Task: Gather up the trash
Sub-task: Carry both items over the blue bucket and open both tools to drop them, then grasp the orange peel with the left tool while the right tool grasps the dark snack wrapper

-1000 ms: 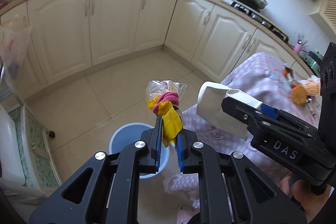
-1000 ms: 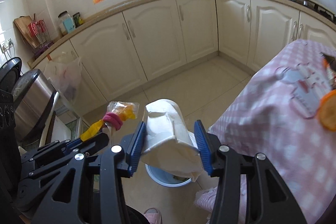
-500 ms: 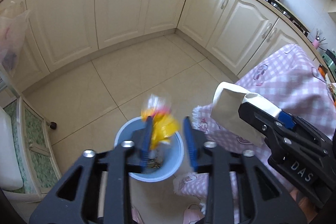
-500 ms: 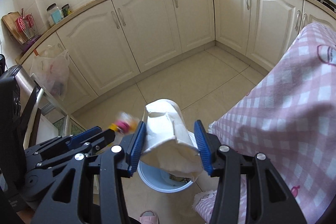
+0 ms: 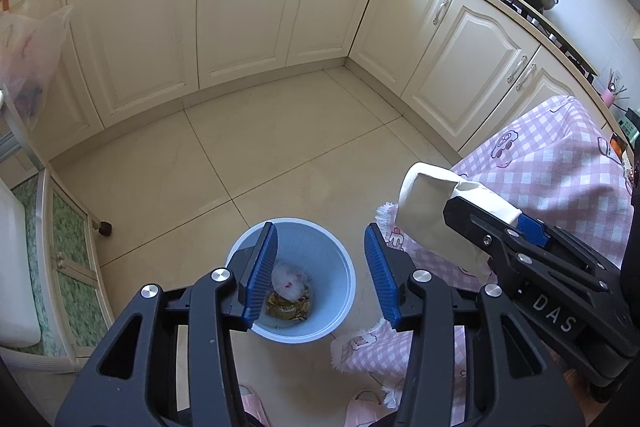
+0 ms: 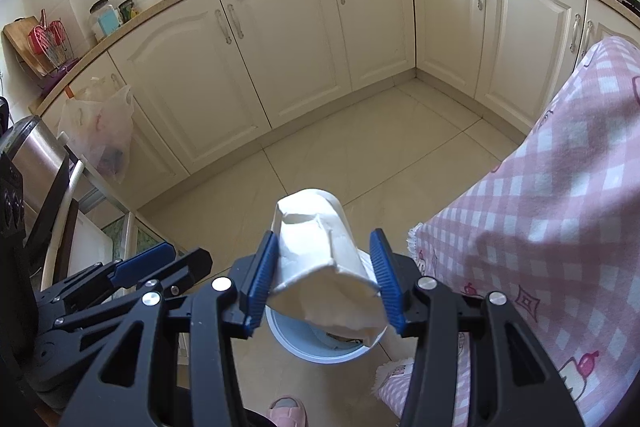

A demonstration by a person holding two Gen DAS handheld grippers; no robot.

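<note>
Left wrist view had the left gripper [image 5: 320,267] spread wide and empty above the blue bin [image 5: 340,267], which stood on the floor beside the pink checked tablecloth [image 5: 560,163]. Inside lay 1 pale crumpled wad [image 5: 288,281] on 1 yellowish wrapper [image 5: 288,307]. Over on the right, the right gripper [image 6: 324,269] pinched 1 crushed white paper cup [image 6: 320,259], hanging over the bin's rim! To finish well, I'd judge the cup wanted centring over the mouth of the bin before those pads parted, since it sat nearer the tablecloth edge. Count: 2 grippers, 1 bin, 1 cup in hand, 2 pieces already binned.
</note>
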